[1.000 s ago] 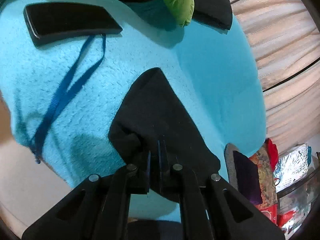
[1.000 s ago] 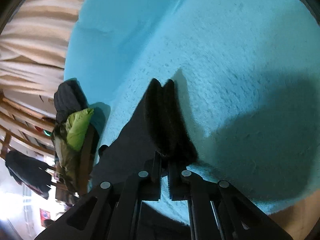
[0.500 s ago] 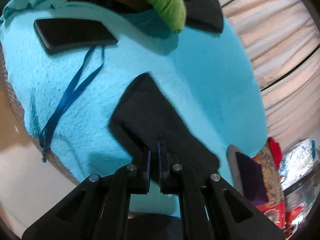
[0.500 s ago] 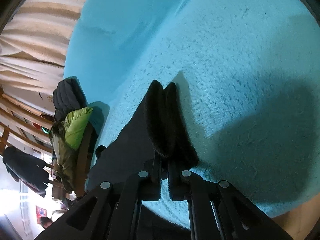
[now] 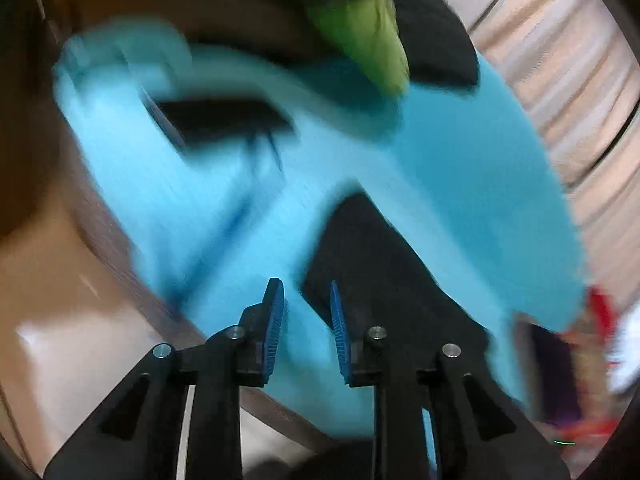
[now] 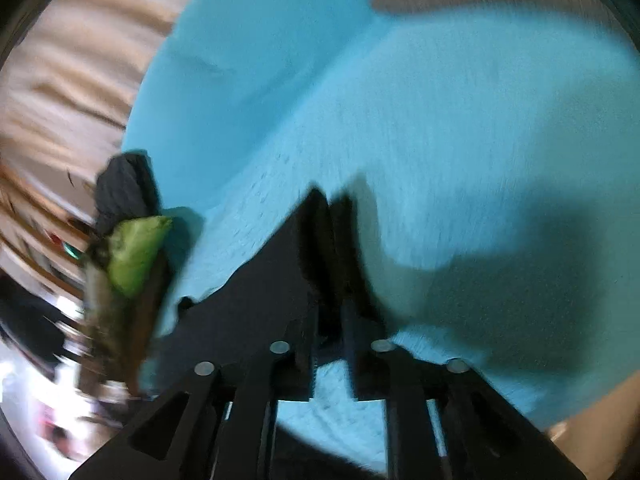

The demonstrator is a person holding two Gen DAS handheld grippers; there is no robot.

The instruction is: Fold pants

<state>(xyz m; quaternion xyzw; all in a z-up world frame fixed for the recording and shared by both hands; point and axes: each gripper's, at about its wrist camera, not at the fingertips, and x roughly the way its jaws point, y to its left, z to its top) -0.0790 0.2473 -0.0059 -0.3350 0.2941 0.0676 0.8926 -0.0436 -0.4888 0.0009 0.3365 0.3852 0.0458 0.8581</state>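
Both grippers tilt down toward the bed, over the near edge of the turquoise blanket (image 5: 460, 184). The left gripper (image 5: 306, 308) has its jaws parted, blue ribbed pads (image 5: 275, 320) showing, with bare blanket in the gap; the black pants (image 5: 380, 264) lie flat on the blanket, their near corner just beside the right-hand pad and free of it. The right gripper (image 6: 330, 320) stands a little apart too, its jaws just opened, and the thick folded edge of the pants (image 6: 256, 304) runs up from between them; whether the pads touch the cloth I cannot tell.

A second ago both pairs of jaws were clenched on the black cloth. Now both have let go, and the left gripper has swung away so the pants sit to the right of its fingers rather than between them. The pants lie where they were.

Both views are badly smeared. The dark flat object (image 5: 224, 118) farther along the blanket and the blue strap beside it are only streaks, and the green and black clothing (image 5: 372, 40) at the blanket's far end is cut off by the frame. The pale curtain (image 6: 68, 80) behind the bed is a blur.
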